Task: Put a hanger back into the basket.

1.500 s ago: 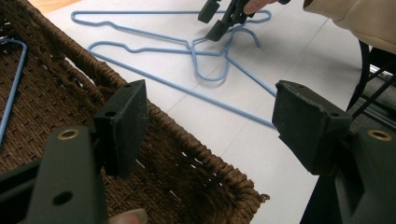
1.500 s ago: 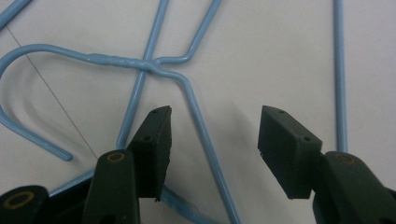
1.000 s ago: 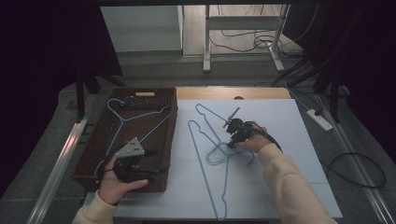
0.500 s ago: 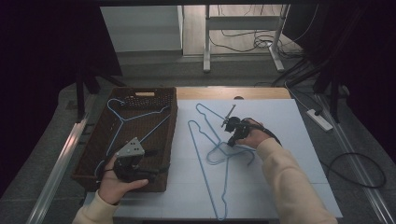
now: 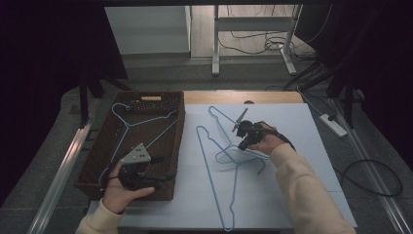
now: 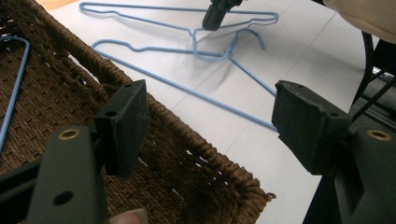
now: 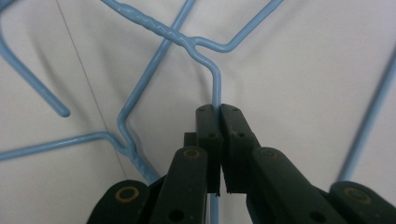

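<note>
Two blue wire hangers lie crossed on the white tabletop (image 5: 292, 122). One hanger (image 5: 209, 161) stretches toward the near edge; the other hanger (image 5: 220, 118) lies farther back. My right gripper (image 5: 242, 141) is shut on a hanger's hook wire (image 7: 215, 100), just below the twisted neck (image 7: 163, 30). A third blue hanger (image 5: 127, 127) lies inside the brown woven basket (image 5: 178, 146) at the left. My left gripper (image 5: 163, 168) hovers over the basket's near right corner (image 6: 210, 163), open and with nothing between its pads (image 6: 123, 126).
The basket's rim rises between my left gripper and the hangers. A desk frame (image 5: 214, 44), cables (image 5: 263, 41) and a power strip (image 5: 332, 124) are on the floor beyond and right of the table.
My right hand has shifted slightly away from me, with the gripper still shut on the hanger wire. The left gripper has not moved.
</note>
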Available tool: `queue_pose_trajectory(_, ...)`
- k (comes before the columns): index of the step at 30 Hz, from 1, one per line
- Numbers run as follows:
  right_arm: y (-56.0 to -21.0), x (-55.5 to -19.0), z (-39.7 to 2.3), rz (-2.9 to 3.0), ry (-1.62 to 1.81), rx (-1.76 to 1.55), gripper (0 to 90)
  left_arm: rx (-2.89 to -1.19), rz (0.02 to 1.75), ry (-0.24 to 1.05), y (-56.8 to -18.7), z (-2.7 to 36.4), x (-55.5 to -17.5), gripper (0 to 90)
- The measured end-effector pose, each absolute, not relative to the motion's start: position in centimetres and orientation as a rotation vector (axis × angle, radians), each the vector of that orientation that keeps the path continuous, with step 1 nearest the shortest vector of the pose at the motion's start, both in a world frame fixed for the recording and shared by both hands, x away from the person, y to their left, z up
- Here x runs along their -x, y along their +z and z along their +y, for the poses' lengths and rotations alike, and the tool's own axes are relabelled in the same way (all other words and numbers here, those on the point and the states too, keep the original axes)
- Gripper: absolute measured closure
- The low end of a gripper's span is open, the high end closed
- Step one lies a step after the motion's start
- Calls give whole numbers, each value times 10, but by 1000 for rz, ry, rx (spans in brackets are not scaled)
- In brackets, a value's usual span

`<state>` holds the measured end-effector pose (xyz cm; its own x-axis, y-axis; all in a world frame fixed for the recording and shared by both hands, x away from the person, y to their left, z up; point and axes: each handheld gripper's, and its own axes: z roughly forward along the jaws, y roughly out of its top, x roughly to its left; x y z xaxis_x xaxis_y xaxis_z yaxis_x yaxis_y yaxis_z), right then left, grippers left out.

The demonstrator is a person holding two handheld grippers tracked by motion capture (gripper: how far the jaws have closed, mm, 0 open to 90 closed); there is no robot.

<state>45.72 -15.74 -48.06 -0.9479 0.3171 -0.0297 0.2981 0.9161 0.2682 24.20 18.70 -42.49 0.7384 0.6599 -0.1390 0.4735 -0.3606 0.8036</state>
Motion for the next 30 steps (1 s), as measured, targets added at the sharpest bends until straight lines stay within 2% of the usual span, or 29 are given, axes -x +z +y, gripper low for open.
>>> queue_pose_trajectory(30, -405, -437, -209, 2837, 726, -535, 885, -2017, 845, 291, -421, 182, -243, 285)
